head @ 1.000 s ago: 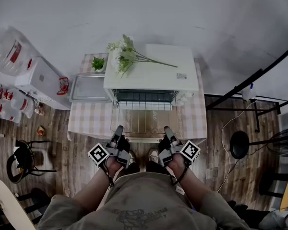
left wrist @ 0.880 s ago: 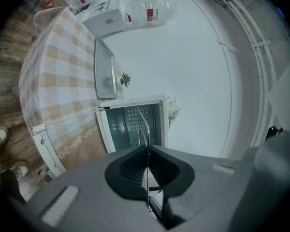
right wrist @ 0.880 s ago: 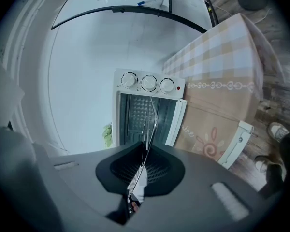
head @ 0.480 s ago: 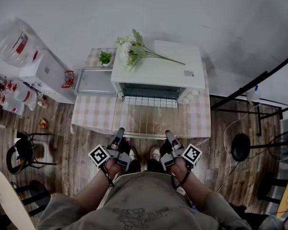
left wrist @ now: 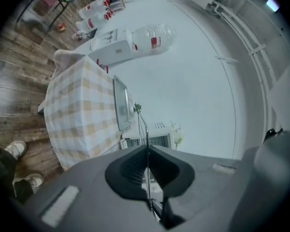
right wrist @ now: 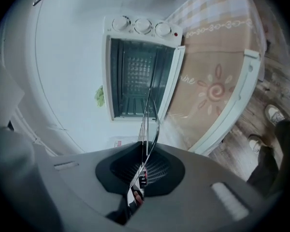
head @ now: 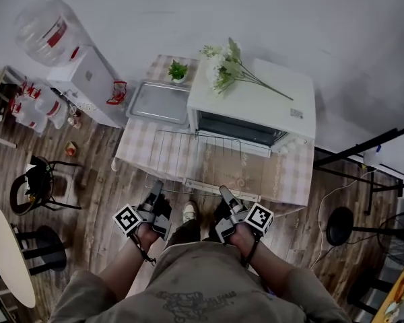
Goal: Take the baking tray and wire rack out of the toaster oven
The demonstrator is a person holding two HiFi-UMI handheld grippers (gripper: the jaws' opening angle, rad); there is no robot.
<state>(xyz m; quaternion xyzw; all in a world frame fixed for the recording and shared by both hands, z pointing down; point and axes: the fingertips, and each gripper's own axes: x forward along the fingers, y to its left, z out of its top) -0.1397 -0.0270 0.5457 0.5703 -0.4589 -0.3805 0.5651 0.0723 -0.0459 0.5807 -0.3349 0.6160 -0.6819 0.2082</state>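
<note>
Right gripper (right wrist: 144,163), jaws closed on the edge of the rack (right wrist: 149,117), which ran toward the open oven (right wrist: 108,71); three knobs (right wrist: 142,25) lined one side, the door (right wrist: 208,86) lay lowered over the checked cloth (right wrist: 217,8), and a shoe (right wrist: 274,114) stood on the floor (right wrist: 268,81).

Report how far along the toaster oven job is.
Done: the baking tray lies on the checked table beside the toaster oven, whose cavity looks empty in the right gripper view. In hand: the wire rack, gripped at its near edge by the left gripper and right gripper, over the table. Left: set the rack down and release it.
</note>
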